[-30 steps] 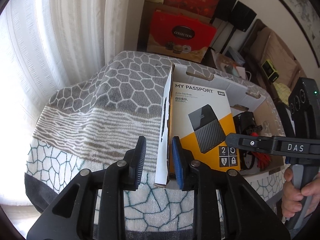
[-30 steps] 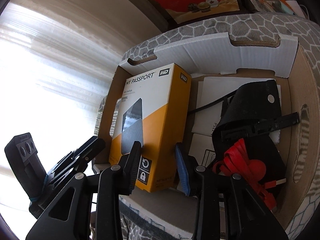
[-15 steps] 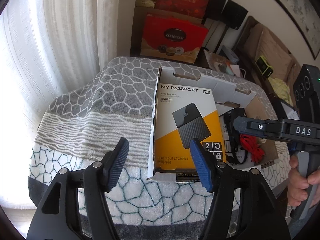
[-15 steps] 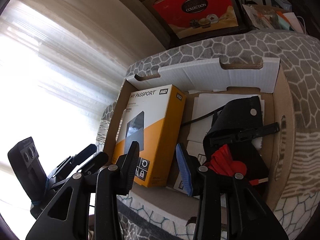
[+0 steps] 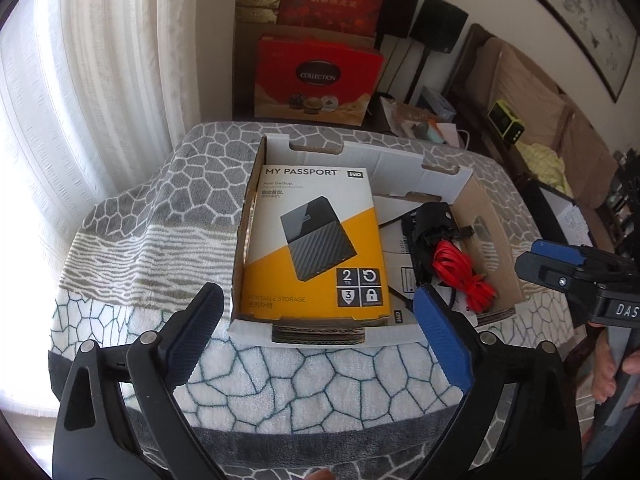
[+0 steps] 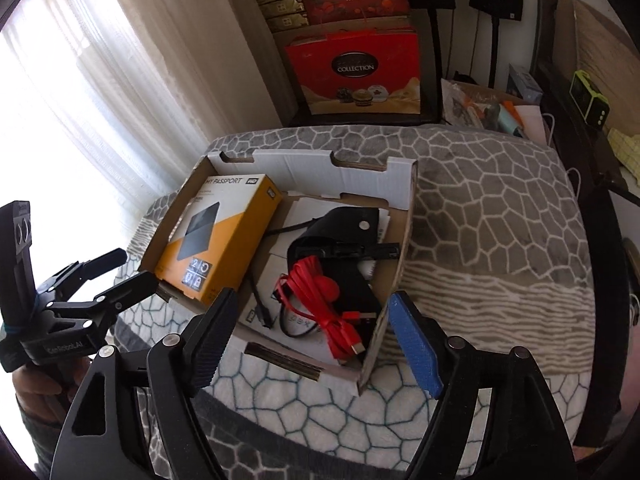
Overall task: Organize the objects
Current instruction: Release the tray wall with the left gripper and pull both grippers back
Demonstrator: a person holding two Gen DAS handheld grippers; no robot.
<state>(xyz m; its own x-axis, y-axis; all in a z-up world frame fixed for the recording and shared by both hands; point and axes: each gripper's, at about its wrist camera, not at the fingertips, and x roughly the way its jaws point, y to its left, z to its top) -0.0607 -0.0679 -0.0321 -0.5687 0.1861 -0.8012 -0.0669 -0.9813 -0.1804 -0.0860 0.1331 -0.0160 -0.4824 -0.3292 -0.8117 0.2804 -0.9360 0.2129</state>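
White curtains point(image 5: 100, 80) glow down the left of both views, with red gift boxes point(image 5: 316, 76) stacked against the far wall at the top centre. Below them a tabletop under a grey-and-white patterned cloth point(image 5: 160, 220) fills the middle of each frame. On it sits a shallow cardboard tray point(image 5: 360, 160), open at the top, its white back wall toward the gift boxes. Inside, on the tray's left side, a yellow-and-white MY PASSPORT box point(image 5: 316, 240) lies flat, face up. To its right, in the same tray, lie white papers, a black pouch point(image 6: 340, 228) and a coiled red cable point(image 6: 320, 300) with a black cable beside it.

Low in the left wrist view, the left claw point(image 5: 320, 324) has just been opening; its jaws stand wide and released, nothing between the pads, above the tray's near edge. In the right wrist view the right claw point(image 6: 312, 328) has likewise just been opening and hangs released over the tray's near right corner, gripping nothing.
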